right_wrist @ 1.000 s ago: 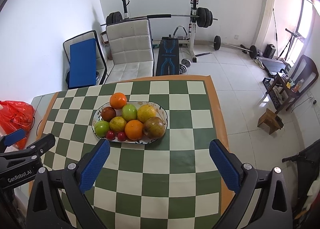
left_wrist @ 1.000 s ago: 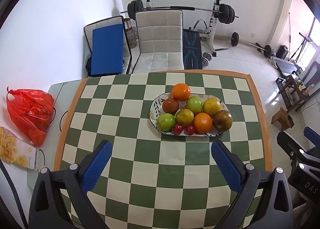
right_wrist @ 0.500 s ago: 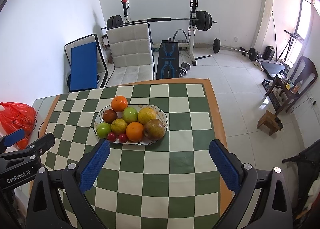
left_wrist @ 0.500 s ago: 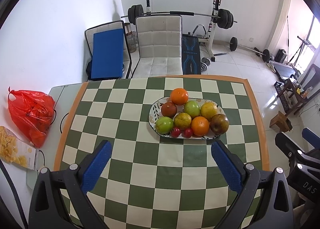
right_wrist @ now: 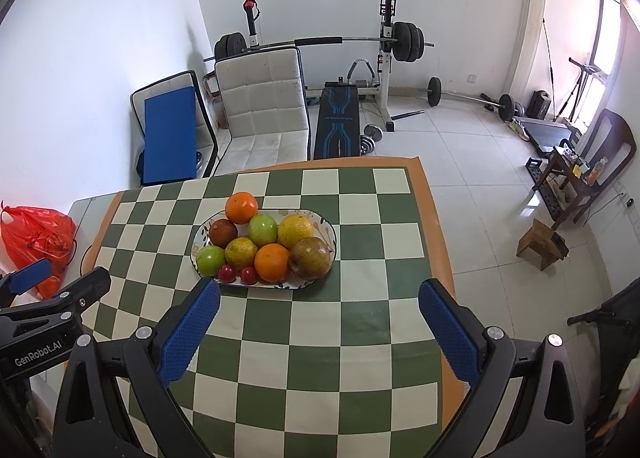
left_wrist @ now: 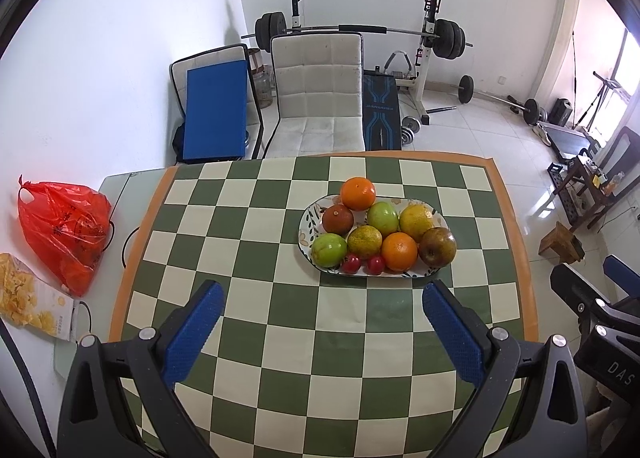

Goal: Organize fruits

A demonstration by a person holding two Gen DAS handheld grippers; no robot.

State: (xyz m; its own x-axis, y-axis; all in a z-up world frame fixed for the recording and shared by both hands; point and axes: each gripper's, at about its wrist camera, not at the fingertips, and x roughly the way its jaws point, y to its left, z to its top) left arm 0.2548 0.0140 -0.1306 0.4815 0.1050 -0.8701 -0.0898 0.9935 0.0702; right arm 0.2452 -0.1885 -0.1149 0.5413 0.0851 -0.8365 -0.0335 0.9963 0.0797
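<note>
Beside the fruit plate (left_wrist: 310, 248), red bag (left_wrist: 64, 226), snack box (left_wrist: 32, 308)

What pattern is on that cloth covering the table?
A green and cream checkerboard tablecloth with an orange border, clearest in the left wrist view.

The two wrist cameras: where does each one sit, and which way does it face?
Left wrist: above the near left of the checkered table, facing the fruit plate; shows its own open blue fingers.
Right wrist: above the near right, same direction; own open fingers, left gripper at its left.
Shared: plate, red bag, white chair.
</note>
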